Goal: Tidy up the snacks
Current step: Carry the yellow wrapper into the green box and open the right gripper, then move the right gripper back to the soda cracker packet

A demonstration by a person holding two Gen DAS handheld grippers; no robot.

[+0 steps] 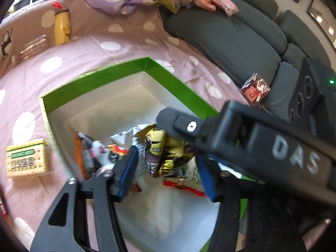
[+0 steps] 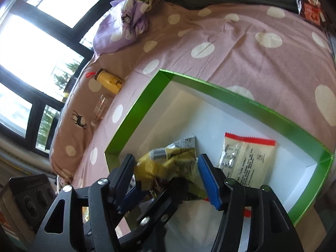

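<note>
A: Why is the crumpled yellow foil snack bag [image 1: 162,153] lying in the green-rimmed white cardboard box [image 1: 94,82] on the polka-dot bed?

B: You're filing it with the other packets, I'd say. Your left tongs [image 1: 166,168] stand part-open around it, angled down; I can't tell if they touch. Your right tongs [image 2: 168,172] likewise straddle it, pads apparently clear.

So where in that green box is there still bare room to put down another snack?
The green box has bare white floor along its far walls and in the far corner, behind the yellow snack bag and the pale red-edged packet. The near end is crowded: bags piled there, with both sets of fingers over them.
</note>
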